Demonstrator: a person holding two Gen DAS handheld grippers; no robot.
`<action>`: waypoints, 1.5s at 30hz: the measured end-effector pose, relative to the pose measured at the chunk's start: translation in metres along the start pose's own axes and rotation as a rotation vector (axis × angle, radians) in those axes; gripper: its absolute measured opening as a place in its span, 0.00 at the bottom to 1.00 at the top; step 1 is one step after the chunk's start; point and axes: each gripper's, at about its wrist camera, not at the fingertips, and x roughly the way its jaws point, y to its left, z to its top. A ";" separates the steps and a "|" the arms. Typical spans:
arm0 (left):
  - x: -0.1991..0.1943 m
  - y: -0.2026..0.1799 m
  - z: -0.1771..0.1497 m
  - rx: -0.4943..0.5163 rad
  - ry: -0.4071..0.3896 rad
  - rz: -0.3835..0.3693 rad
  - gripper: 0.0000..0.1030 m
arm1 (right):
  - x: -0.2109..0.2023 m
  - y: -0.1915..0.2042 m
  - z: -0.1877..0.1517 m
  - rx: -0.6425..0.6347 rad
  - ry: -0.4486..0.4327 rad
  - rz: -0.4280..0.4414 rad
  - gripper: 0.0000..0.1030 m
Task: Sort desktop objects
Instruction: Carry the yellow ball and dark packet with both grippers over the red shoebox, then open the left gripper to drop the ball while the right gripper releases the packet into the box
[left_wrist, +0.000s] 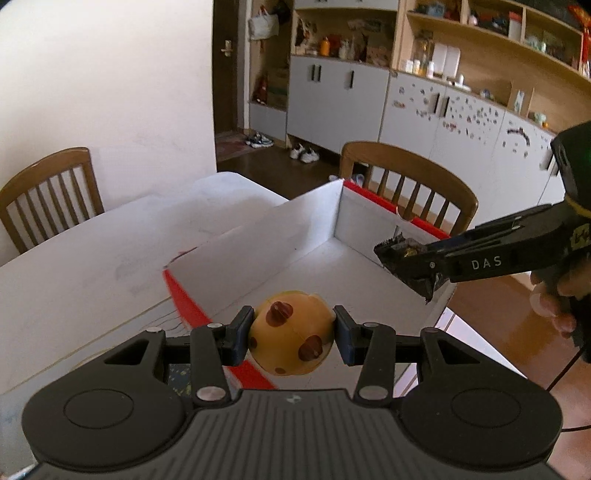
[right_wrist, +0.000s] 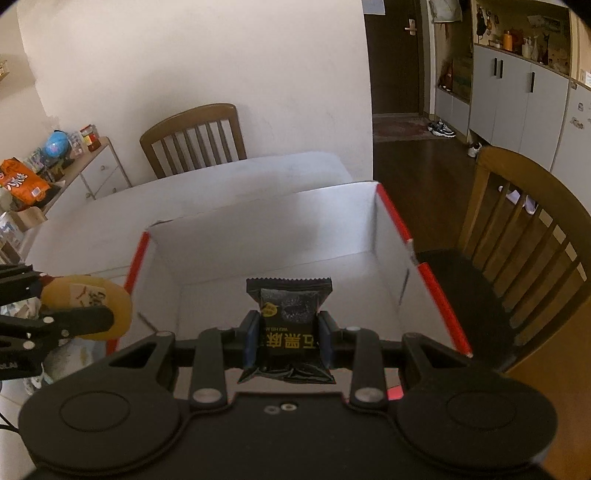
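Wooden chairs (right_wrist: 192, 138) beyond white box (right_wrist: 258, 221)

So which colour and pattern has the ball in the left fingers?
The ball is yellow-orange with brown-red spots; the left wrist view shows it best.

Yellow ball (left_wrist: 291, 332) with brown spots, pinched at both sides between the left hand-held gripper (left_wrist: 293, 334) pads, held over the near left edge of the box (left_wrist: 317, 214). Black snack packet (right_wrist: 290, 325) with yellow print, upright, crimped end up, clamped in the right hand-held gripper (right_wrist: 288, 341), above the box's floor. Box: white inside, red rims, open top.
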 end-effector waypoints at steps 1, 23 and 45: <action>0.006 -0.003 0.002 0.009 0.009 0.000 0.43 | 0.001 -0.003 0.000 -0.002 0.003 0.000 0.31; 0.139 -0.035 0.043 0.150 0.284 -0.088 0.43 | 0.059 -0.030 0.005 -0.124 0.187 -0.009 0.31; 0.188 -0.034 0.043 0.159 0.416 -0.132 0.44 | 0.094 -0.027 -0.001 -0.192 0.311 -0.027 0.31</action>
